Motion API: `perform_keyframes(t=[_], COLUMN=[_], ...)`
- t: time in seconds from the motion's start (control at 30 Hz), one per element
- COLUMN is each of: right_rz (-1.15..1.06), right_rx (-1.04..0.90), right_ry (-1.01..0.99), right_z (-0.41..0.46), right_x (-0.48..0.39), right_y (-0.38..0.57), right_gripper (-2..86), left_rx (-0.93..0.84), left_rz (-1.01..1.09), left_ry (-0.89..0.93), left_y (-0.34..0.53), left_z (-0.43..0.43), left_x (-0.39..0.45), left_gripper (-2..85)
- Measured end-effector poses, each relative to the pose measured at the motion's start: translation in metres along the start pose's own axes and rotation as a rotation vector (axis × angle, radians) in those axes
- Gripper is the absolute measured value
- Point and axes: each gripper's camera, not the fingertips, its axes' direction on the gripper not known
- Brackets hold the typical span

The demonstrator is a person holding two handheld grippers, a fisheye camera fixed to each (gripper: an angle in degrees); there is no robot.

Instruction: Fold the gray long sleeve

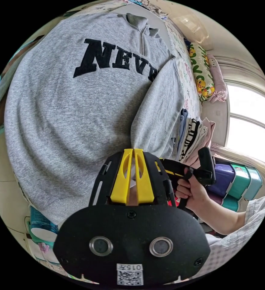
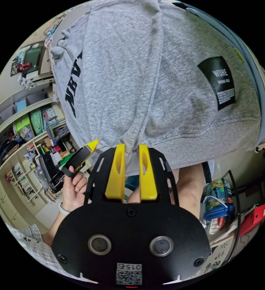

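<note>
The gray sweatshirt (image 1: 78, 114) lies spread on the bed, at 12 o'clock from both grippers. It looks thick, soft and floppy. The left gripper (image 1: 133, 150) pinches its hem. The right gripper (image 2: 131, 146) has its jaws a little apart around the ribbed hem. Grab the hem corners.

Light: bright, soft daylight in both views.
Source: a window (image 1: 249, 120), off to the right of the left tongs (image 1: 133, 151), blown out to white.
Shadows: faint, just under the gray sweatshirt (image 1: 78, 114) hem by the right tongs (image 2: 131, 146).
Distortion: strong fisheye bending, black corners.
Focus: sharp near the tongs, shelves (image 2: 23, 136) softer.
</note>
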Motion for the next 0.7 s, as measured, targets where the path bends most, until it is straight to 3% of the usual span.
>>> perform_keyframes(t=[0.23,0.43,0.57,0.7], right_rz=[-0.056,-0.342,-0.603,-0.7], right_rx=[-0.058,-0.031,0.01,0.038], right_ry=[0.023,0.351,0.541,0.636], right_z=[0.027,0.087,0.126,0.156], right_x=[0.007,-0.035,-0.056,-0.064], right_y=[0.006,0.019,0.047,0.061], right_gripper=[0.7,0.4,0.4,0.3], left_rx=[-0.049,-0.095,-0.101,-0.064], left_rz=[0.009,-0.075,0.031,0.128], left_ry=[-0.197,-0.33,-0.488,-0.645], left_y=[0.008,0.015,0.028,0.049], left_z=[0.019,0.062,0.087,0.116], left_x=[0.031,0.045,0.074,0.096], left_gripper=[-0.8,-0.4,-0.2,0.0])
